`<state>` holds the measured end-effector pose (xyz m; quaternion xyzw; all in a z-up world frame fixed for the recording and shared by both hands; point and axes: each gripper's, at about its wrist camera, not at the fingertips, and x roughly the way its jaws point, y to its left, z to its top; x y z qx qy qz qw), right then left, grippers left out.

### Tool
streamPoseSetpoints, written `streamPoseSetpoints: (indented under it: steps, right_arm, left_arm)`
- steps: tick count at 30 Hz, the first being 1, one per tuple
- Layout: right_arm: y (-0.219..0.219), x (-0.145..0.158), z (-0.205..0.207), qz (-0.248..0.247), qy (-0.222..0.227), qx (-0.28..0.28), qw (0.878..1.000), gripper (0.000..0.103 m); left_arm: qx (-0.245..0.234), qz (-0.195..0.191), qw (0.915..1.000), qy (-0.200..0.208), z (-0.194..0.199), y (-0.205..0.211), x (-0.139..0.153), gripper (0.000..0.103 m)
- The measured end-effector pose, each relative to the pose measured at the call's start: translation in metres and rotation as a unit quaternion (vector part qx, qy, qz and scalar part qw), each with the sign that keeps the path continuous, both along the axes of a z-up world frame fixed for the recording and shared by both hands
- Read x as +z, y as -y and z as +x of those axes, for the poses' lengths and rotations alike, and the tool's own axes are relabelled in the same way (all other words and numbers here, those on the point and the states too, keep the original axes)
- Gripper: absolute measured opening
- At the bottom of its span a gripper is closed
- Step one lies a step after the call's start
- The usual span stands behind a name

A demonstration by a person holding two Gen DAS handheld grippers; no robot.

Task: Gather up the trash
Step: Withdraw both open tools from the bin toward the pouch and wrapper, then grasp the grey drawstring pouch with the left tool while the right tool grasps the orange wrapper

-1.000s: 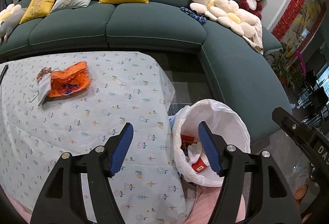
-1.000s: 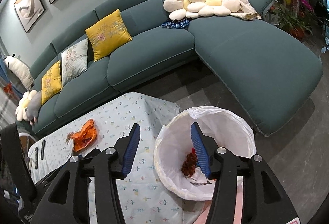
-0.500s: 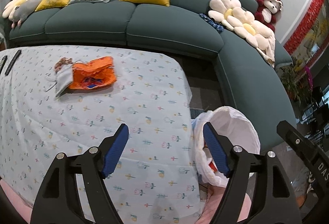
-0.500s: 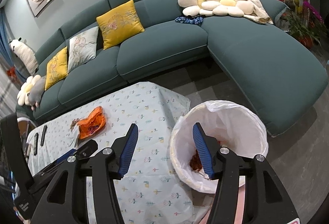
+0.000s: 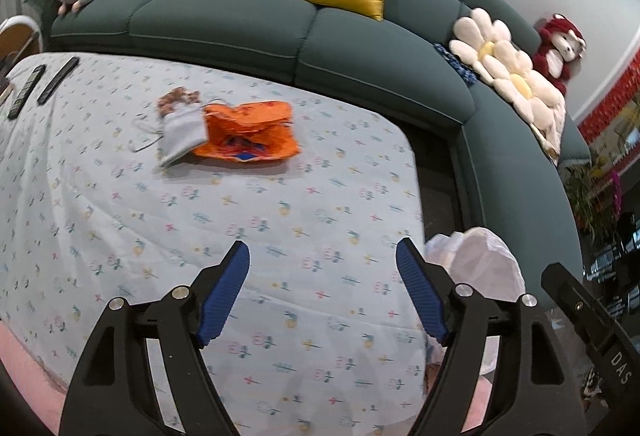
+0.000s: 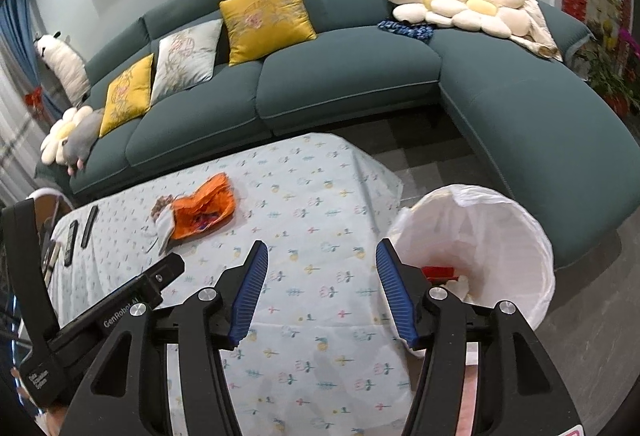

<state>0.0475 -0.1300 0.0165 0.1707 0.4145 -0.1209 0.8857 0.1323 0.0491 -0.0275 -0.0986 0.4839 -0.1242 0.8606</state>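
Left wrist view: the left gripper (image 5: 322, 290) hangs over the tabletop (image 5: 280, 220), which wears a pale cloth printed with small flowers. Its blue-padded jaws stand wide apart with only cloth showing between them; they have just been opening and hold nothing. At about 11 o'clock from the gripper lies the trash: an orange snack wrapper (image 5: 250, 136), crumpled and flat on the cloth, with a grey pouch (image 5: 180, 134) overlapping its left edge and a clump of brown scraps (image 5: 176, 100) at the pouch's far end. Two black remote controls (image 5: 40, 84) lie at 10 o'clock near the far left edge. At 3 o'clock, just off the tabletop's right edge, is a bin with a white liner (image 5: 486, 264). A teal sofa (image 5: 360, 48) curves behind.

Right wrist view: the right gripper (image 6: 320, 290) is also over the cloth, jaws parted and empty; they too have just been opening, though less wide than the left. The white-lined bin (image 6: 492, 236) stands at 2 o'clock, beside the tabletop's corner, with a red scrap (image 6: 438, 271) and crumpled white paper (image 6: 460, 284) inside. The orange wrapper (image 6: 202, 208), pouch and scraps lie at 10 o'clock, well apart from the gripper. The left gripper's black body (image 6: 120, 304) juts in at 9 o'clock.
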Motion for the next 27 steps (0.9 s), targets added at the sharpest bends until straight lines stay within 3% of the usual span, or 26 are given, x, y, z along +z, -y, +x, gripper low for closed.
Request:
streamPoseSetpoints:
  steps: [18,27]
  right_arm:
    - [-0.084,-0.042,0.063,0.006,-0.048,0.058,0.997,0.06]
    - [-0.115,-0.086,0.132,0.049,-0.086,0.06,0.993,0.06]
  left_arm:
    - [0.113,0.006,0.9926,-0.044,0.042,-0.124,-0.041,0.083]
    - [0.138,-0.009,0.9872,-0.079,0.098,-0.159,-0.068,0.083]
